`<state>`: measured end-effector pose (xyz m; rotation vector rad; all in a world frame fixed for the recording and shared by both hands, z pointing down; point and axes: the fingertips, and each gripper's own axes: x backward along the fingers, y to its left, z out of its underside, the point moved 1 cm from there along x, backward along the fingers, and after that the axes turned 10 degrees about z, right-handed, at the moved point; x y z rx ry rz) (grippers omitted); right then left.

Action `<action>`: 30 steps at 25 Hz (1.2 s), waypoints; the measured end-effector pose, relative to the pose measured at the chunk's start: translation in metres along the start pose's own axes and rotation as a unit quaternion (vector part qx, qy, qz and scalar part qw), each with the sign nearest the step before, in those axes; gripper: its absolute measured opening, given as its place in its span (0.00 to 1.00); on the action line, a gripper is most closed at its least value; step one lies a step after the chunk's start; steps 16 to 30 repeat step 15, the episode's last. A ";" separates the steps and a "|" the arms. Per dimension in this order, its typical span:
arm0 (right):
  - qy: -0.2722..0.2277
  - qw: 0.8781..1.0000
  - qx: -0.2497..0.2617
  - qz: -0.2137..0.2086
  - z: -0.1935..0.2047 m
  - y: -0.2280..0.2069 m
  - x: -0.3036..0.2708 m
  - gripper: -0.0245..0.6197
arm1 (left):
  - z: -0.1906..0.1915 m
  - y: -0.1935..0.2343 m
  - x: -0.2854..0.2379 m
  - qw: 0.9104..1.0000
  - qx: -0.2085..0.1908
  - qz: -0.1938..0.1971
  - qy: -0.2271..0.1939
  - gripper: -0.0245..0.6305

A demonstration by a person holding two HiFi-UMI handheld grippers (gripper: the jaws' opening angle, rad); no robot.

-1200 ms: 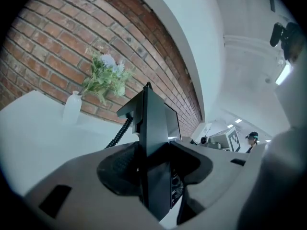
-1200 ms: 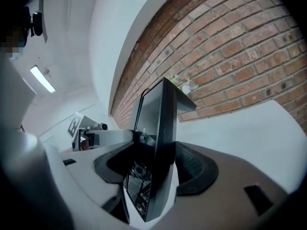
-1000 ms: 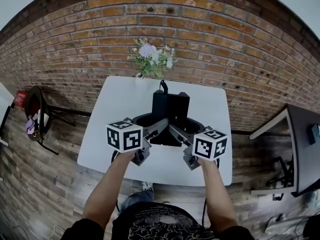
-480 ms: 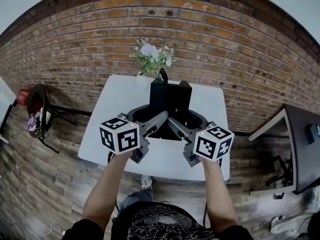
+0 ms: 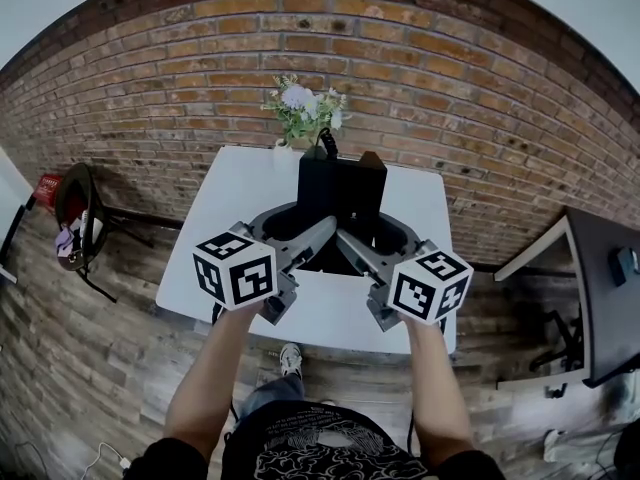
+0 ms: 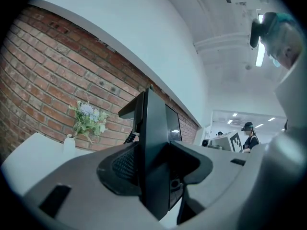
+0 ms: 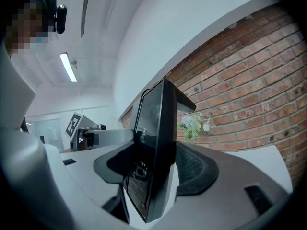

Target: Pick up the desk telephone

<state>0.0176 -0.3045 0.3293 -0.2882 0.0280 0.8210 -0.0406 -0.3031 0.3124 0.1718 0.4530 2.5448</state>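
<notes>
Desk telephone point(image 5: 338, 200) is upper centre of frame, held edge-on. Left gripper point(image 5: 300, 240) and right gripper point(image 5: 378, 248) each clamp its body from opposite sides. It looks clear of the white desk point(image 5: 235, 208). Step: lift. Next: keep both grippers level and matched, and watch the coiled cord point(image 5: 325, 151) by the flower vase point(image 5: 303, 113).

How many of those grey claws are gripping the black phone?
2. The left gripper clamps the desk telephone on its left side and the right gripper on its right side, holding it upright between them.
</notes>
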 end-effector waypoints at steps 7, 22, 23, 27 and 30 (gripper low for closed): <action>0.000 1.000 0.004 0.001 -0.001 0.003 0.001 0.45 | -0.001 -0.002 0.002 1.000 0.001 0.001 -0.002 0.34; 0.004 1.000 0.004 0.002 0.002 0.001 -0.004 0.45 | 0.002 0.004 0.001 1.000 0.006 0.000 0.001 0.34; 0.004 1.000 0.004 0.002 0.002 0.001 -0.004 0.45 | 0.002 0.004 0.001 1.000 0.006 0.000 0.001 0.34; 0.004 1.000 0.004 0.002 0.002 0.001 -0.004 0.45 | 0.002 0.004 0.001 1.000 0.006 0.000 0.001 0.34; 0.004 1.000 0.004 0.002 0.002 0.001 -0.004 0.45 | 0.002 0.004 0.001 1.000 0.006 0.000 0.001 0.34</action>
